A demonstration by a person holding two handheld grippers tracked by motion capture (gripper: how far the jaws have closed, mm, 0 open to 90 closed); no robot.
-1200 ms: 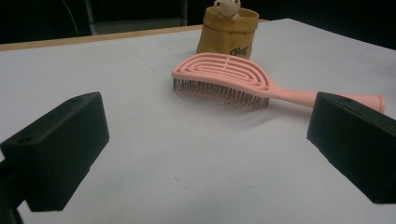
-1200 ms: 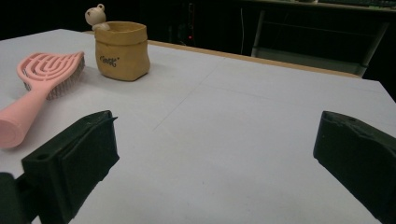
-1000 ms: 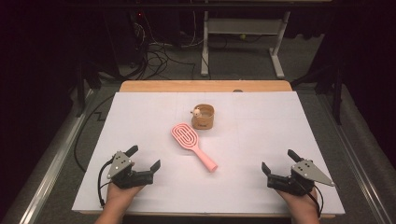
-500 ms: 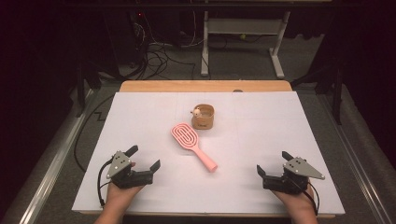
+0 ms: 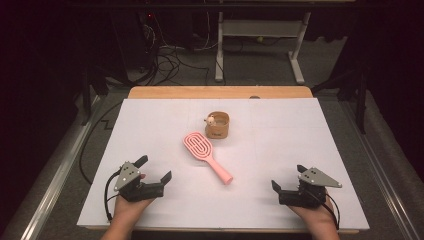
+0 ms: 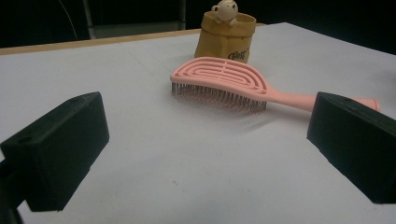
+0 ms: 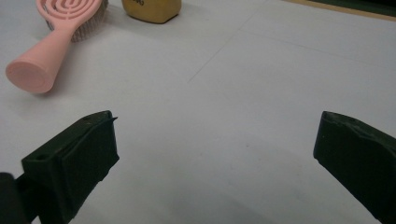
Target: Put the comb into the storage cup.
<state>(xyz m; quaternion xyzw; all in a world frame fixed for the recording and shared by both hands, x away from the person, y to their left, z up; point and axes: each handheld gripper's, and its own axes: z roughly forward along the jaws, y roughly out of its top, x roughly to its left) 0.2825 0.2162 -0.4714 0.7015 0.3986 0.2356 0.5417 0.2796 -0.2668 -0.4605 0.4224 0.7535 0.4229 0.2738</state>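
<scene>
Two claws, left claw [image 5: 154, 170] and right claw [image 5: 287, 178], gape wide, holding nothing. Our pink brush [image 5: 206, 155] lies mid-tabletop [image 5: 320, 135], probably light and stiff; we'd grab its handle.

A lab: a white-covered table [image 5: 150, 130] in a dark room, loose cables [image 5: 167, 60] on the floor beyond.
</scene>
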